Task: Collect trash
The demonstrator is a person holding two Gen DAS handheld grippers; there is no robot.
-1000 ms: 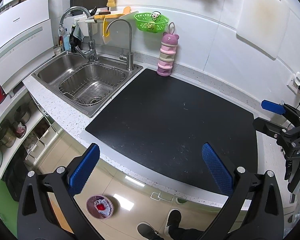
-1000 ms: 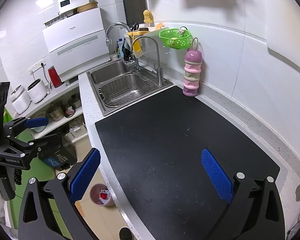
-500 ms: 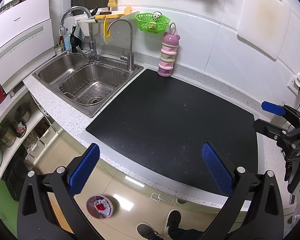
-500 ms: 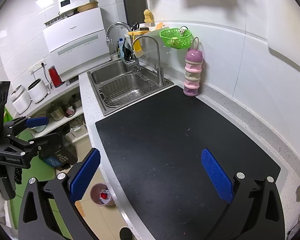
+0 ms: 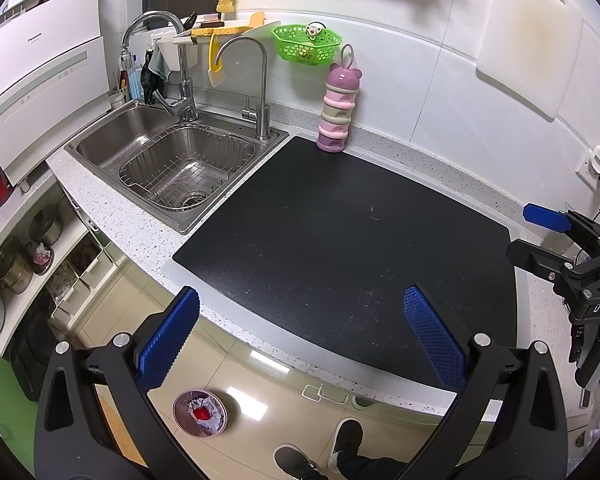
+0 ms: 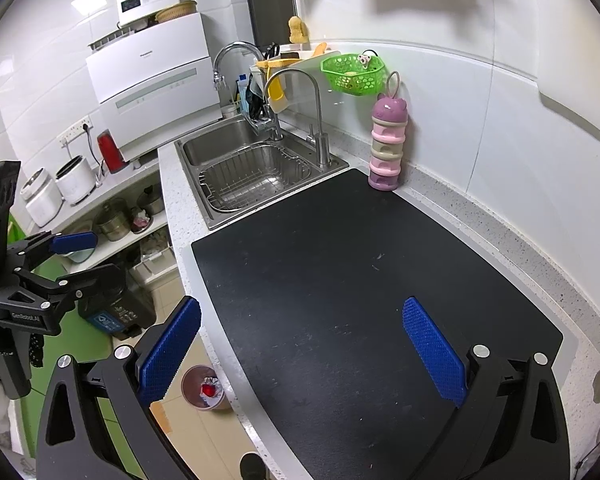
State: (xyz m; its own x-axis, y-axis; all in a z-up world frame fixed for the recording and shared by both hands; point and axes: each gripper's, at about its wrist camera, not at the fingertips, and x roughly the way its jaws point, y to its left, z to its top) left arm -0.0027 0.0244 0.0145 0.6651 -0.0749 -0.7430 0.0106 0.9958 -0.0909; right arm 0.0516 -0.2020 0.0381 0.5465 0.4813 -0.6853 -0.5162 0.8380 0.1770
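Note:
A small round trash bin [image 5: 199, 413] stands on the floor below the counter, with crumpled white and red trash inside; it also shows in the right wrist view [image 6: 203, 388]. My left gripper [image 5: 300, 338] is open and empty, held over the counter's front edge. My right gripper [image 6: 300, 346] is open and empty above the black mat [image 6: 360, 280]. The mat [image 5: 360, 240] carries only tiny specks. Each gripper appears in the other's view, the right one [image 5: 548, 232] at the right edge, the left one [image 6: 66, 258] at the left.
A steel sink [image 5: 172, 160] with a wire basket and two faucets sits left of the mat. A pink stacked container [image 5: 338, 112] stands at the wall. A green basket [image 5: 306, 44] hangs above. Shelves with pots [image 5: 16, 256] are lower left. A person's shoes [image 5: 320, 452] are below.
Both views have shifted very slightly; the grippers stay open and empty and nothing on the counter has moved.

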